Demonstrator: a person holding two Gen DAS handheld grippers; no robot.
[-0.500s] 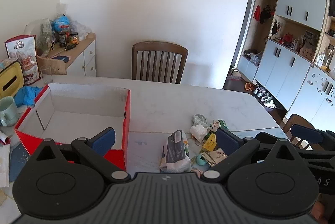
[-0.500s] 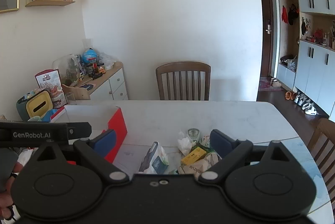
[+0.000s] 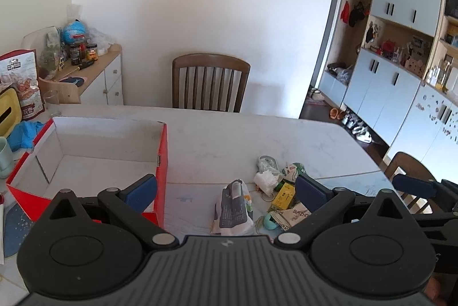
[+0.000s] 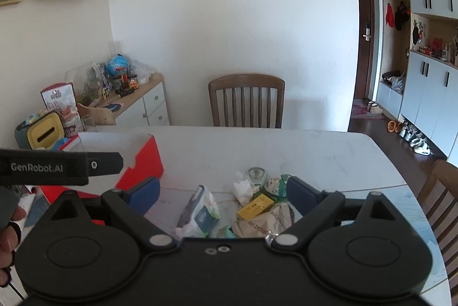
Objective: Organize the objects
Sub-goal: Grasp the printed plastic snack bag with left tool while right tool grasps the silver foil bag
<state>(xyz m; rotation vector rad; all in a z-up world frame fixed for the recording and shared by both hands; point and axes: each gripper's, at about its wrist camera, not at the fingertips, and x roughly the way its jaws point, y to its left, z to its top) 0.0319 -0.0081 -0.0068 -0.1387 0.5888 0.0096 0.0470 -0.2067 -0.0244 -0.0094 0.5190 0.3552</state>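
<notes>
A red cardboard box [image 3: 161,163] with a white, empty inside stands on the white table's left side; it also shows in the right wrist view [image 4: 148,160]. A heap of small things lies to its right: a grey-white packet [image 3: 233,208], a yellow box [image 3: 283,193], crumpled tissue [image 3: 264,178] and a printed paper bag [image 3: 289,215]. The right wrist view shows the packet [image 4: 201,213], the yellow box [image 4: 254,207] and a small glass jar [image 4: 255,173]. My left gripper [image 3: 226,188] is open and empty above the packet. My right gripper [image 4: 223,188] is open and empty above the heap.
A wooden chair [image 3: 210,82] stands at the table's far side. A sideboard [image 3: 97,77] with jars is at the back left. A yellow tissue holder [image 4: 45,131], a snack bag [image 3: 24,82], a blue cloth [image 3: 24,132] and a green mug [image 3: 4,155] sit left of the box.
Both grippers have shifted only slightly; the views are nearly the same. Nothing was picked up or let go.
</notes>
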